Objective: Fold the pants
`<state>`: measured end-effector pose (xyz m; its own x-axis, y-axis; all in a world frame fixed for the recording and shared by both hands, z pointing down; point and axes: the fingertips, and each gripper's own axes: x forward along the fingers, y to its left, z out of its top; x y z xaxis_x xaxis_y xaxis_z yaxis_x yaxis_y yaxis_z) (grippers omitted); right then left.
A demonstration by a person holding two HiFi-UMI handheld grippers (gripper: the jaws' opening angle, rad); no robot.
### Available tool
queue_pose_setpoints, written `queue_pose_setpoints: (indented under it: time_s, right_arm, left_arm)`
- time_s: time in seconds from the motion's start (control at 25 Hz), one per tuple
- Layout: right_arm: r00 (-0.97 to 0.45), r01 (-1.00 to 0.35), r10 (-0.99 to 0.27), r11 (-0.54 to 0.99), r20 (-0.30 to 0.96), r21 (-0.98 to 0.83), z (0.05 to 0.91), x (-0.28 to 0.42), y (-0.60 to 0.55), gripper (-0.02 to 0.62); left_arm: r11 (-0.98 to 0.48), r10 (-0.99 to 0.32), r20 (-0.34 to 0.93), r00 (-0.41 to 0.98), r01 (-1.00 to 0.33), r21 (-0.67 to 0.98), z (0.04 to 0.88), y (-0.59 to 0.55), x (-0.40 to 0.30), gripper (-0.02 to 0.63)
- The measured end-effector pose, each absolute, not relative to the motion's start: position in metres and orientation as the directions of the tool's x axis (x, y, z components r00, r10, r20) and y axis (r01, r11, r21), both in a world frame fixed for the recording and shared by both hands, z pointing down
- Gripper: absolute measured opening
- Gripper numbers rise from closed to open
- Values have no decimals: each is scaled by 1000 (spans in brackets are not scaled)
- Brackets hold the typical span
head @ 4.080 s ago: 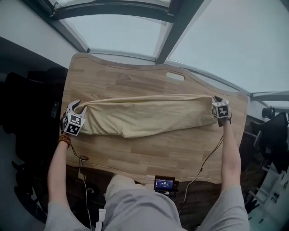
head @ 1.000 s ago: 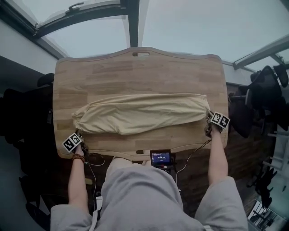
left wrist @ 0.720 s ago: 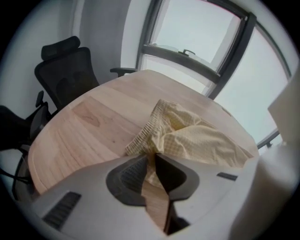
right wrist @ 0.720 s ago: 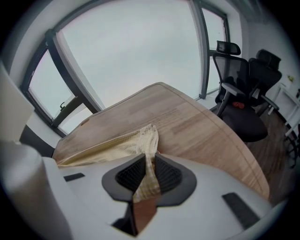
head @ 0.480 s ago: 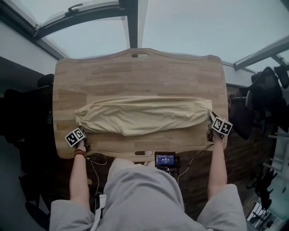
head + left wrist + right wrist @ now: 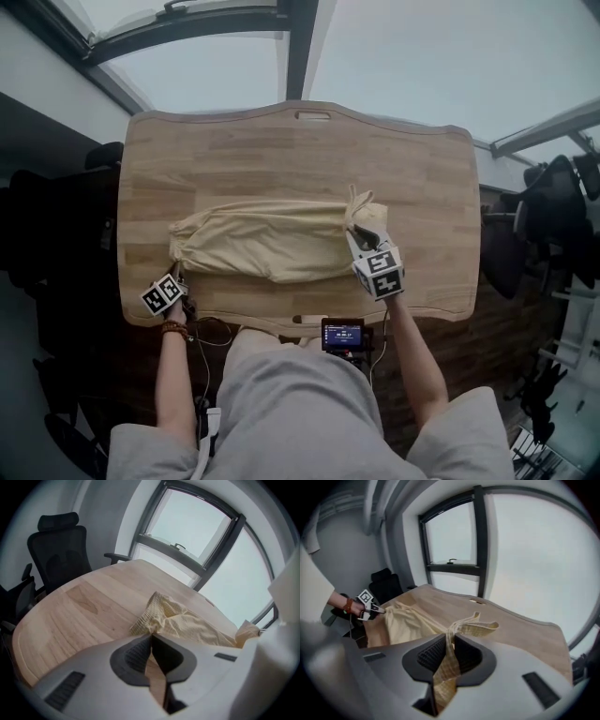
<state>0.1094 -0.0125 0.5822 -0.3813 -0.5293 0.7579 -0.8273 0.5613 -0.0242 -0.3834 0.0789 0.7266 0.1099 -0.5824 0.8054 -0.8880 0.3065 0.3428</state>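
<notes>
Cream pants (image 6: 272, 244) lie lengthwise across the wooden table (image 6: 281, 150). My left gripper (image 6: 175, 275) is at their left end near the front edge. In the left gripper view its jaws are shut (image 6: 151, 637), with the ribbed edge of the pants (image 6: 159, 620) pinched at the tip. My right gripper (image 6: 361, 242) holds the pants' right end lifted over the middle of the table. A strip of cloth runs between its pads (image 6: 449, 644), and the end bunches up just beyond. The right gripper view also shows the left gripper (image 6: 377, 610) across the pants (image 6: 408, 620).
A small device with a lit screen (image 6: 342, 333) sits at the table's front edge, with cables hanging beside it. Dark office chairs stand to the left (image 6: 58, 550) and right (image 6: 553, 206). A slot (image 6: 314, 115) is cut near the far edge, and windows lie beyond.
My right gripper has swung left from the table's right edge to its middle and risen, carrying the pants' right end with it. The left gripper has stayed at the left end.
</notes>
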Motion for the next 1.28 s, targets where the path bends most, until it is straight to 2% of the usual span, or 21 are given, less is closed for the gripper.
queue_pose_setpoints:
  time_s: [0.12, 0.2, 0.4, 0.44, 0.48, 0.52, 0.6, 0.68, 0.84, 0.92, 1.12, 1.28]
  right_arm:
    - [-457, -704, -418, 709, 785, -32, 626, 11, 15, 54]
    - [-447, -643, -334, 765, 830, -38, 648, -36, 33, 54]
    - [-362, -594, -234, 804, 902, -30, 710, -78, 59, 65]
    - [-383, -588, -207, 806, 900, -65, 715, -83, 64, 84]
    - [-422, -568, -173, 815, 890, -111, 717, -89, 70, 128]
    - [-473, -530, -140, 834, 870, -154, 715, -95, 76, 212]
    - [-576, -426, -103, 884, 811, -191, 697, -101, 83, 224]
    - [-630, -383, -121, 908, 767, -172, 679, -94, 71, 222]
    - [-555, -527, -237, 842, 797, -116, 685, -62, 4, 207]
    - [-529, -566, -241, 815, 814, -126, 698, -64, -16, 195]
    - [-436, -506, -203, 861, 876, -52, 740, -94, -16, 201]
    - [-444, -518, -265, 855, 856, -4, 734, -93, -17, 204]
  left_arm:
    - [301, -577, 809, 116, -890, 342, 734, 80, -385, 15]
    - [297, -571, 811, 128, -889, 349, 738, 80, -385, 14]
    - [276, -578, 800, 162, -884, 378, 738, 74, -385, 14]
    - [271, -582, 796, 169, -882, 385, 737, 74, -385, 14]
    - [265, -587, 791, 175, -881, 392, 736, 74, -385, 14]
    - [259, -592, 785, 181, -880, 398, 734, 74, -385, 14]
    - [248, -601, 775, 193, -877, 411, 731, 74, -384, 14]
    - [236, -609, 766, 205, -875, 422, 728, 74, -384, 14]
    - [212, -625, 747, 229, -870, 444, 725, 74, -383, 14]
    - [207, -627, 742, 236, -868, 451, 724, 76, -381, 13]
    - [175, -625, 734, 265, -869, 463, 715, 77, -372, 13]
    - [140, -653, 708, 269, -876, 462, 697, 73, -372, 14]
